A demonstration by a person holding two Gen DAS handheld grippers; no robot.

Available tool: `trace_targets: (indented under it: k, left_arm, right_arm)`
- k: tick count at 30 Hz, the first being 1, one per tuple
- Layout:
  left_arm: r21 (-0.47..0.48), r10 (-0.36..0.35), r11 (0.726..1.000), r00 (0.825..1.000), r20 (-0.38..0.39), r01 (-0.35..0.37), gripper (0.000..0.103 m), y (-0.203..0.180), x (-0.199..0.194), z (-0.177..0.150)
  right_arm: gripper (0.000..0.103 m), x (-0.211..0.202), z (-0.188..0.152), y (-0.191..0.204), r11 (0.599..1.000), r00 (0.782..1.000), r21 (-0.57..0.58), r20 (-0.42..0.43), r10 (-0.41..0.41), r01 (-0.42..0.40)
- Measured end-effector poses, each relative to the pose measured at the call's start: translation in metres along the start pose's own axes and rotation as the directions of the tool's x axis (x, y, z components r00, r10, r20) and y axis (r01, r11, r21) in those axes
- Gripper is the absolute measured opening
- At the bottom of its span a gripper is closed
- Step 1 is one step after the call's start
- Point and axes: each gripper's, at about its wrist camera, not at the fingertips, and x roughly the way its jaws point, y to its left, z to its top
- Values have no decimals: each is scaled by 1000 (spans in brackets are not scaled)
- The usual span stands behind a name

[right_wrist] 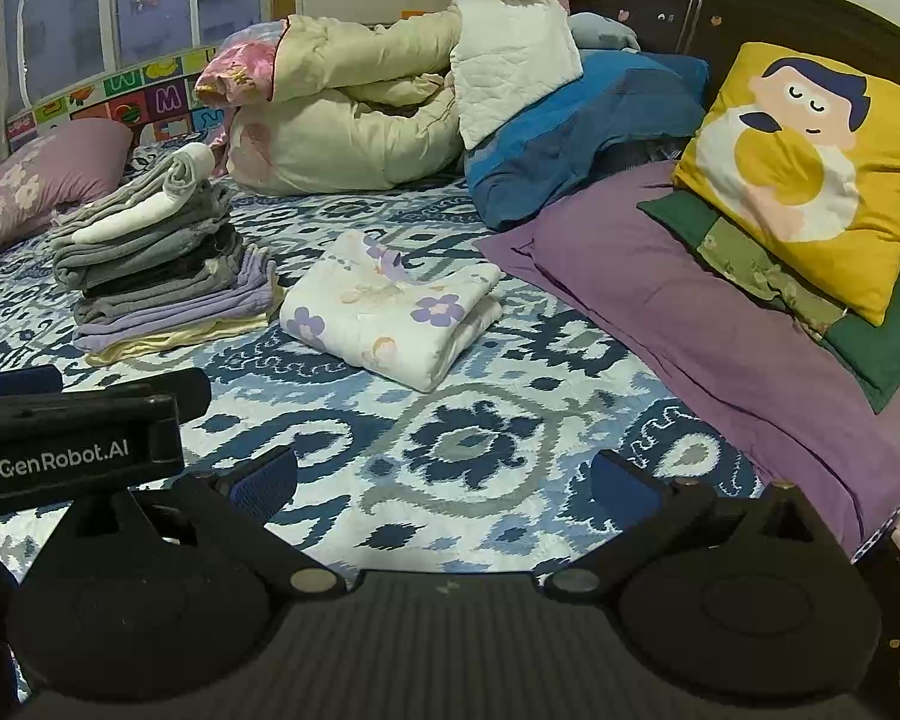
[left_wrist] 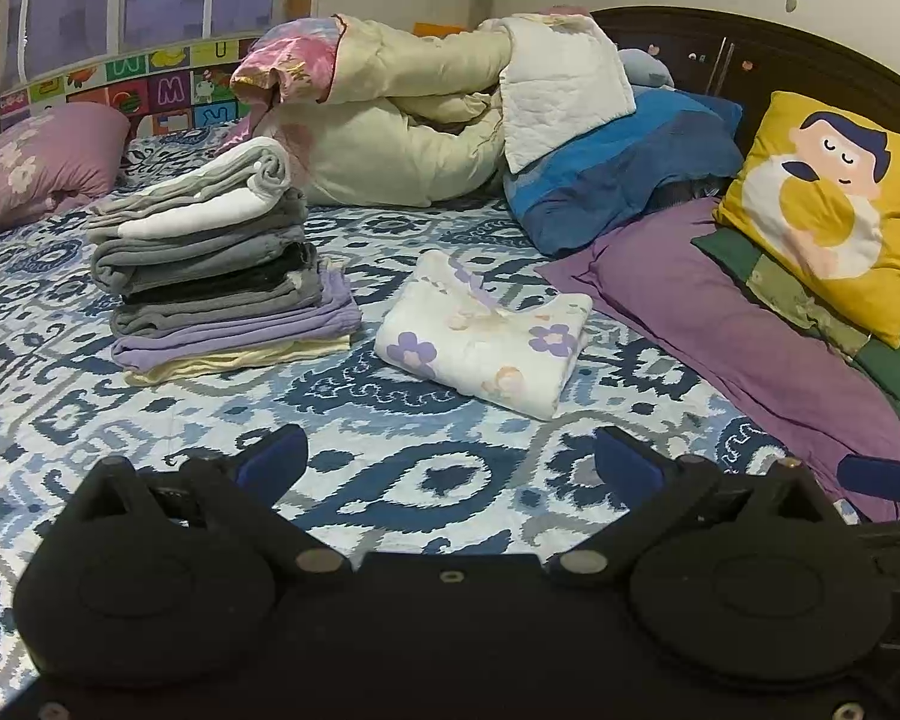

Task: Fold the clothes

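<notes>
A folded white garment with purple flowers (left_wrist: 485,341) (right_wrist: 390,315) lies on the blue patterned bedspread (left_wrist: 390,480) (right_wrist: 462,450). To its left stands a stack of folded clothes (left_wrist: 216,264) (right_wrist: 162,264) in grey, white, lilac and pale yellow. My left gripper (left_wrist: 450,456) hovers open over bare bedspread, well short of the garment, holding nothing. My right gripper (right_wrist: 444,474) is likewise open and empty above the bedspread. The left gripper's body (right_wrist: 72,426) shows at the left edge of the right wrist view.
A bundled cream quilt (left_wrist: 402,120) and a blue duvet (left_wrist: 618,174) lie at the back. A purple pillow (left_wrist: 750,330), a green cloth and a yellow cartoon cushion (left_wrist: 834,204) sit at right against the dark headboard (left_wrist: 750,54). A pink floral pillow (left_wrist: 36,162) lies far left.
</notes>
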Motion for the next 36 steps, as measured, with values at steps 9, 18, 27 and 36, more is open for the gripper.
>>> trace_targets:
  k: [9,18,27,36]
  left_arm:
    - [15,21,1000,1000,-7,-21,103,-6,8,-5]
    - [-24,28,999,999,-19,-28,103,0,21,-5]
    - [7,-24,1000,999,-33,24,103,17,47,28]
    - [102,-44,993,990,-131,57,103,24,116,58]
  right_arm:
    - [103,9,-5,-5,1000,1000,4,-6,23,-23]
    - [103,29,-11,-22,996,997,56,-18,76,-75]
    - [103,72,-5,-47,960,988,236,13,151,-150]
    - [103,138,8,-50,899,975,380,49,215,-217]
